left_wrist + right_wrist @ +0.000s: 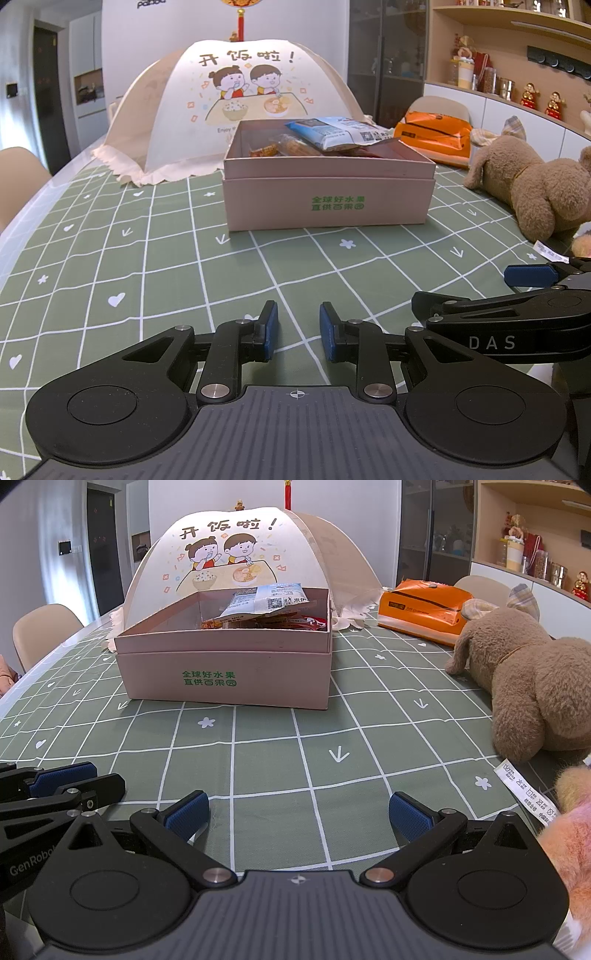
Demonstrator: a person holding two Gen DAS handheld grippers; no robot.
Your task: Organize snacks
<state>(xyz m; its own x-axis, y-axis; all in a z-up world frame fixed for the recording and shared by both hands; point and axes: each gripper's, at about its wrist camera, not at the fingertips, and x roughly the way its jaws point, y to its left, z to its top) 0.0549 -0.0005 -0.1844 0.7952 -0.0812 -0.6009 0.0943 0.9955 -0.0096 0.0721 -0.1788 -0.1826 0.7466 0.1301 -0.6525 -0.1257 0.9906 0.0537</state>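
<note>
A pale pink cardboard box [328,197] [225,672] with green lettering stands open on the green checked tablecloth. Several snack packets lie inside it, a blue-and-white packet [338,133] [267,598] on top and orange and red ones below. My left gripper [298,330] hovers low over the cloth in front of the box, jaws a narrow gap apart with nothing between them. My right gripper [298,812] sits beside it, jaws wide apart and empty. Each gripper shows at the edge of the other's view.
A domed mesh food cover [229,103] [236,550] with a cartoon print stands behind the box. An orange pack [432,136] [421,609] lies at the back right. A brown plush toy [532,184] [528,679] lies at the right, a pink plush [565,834] nearer. Chairs ring the table.
</note>
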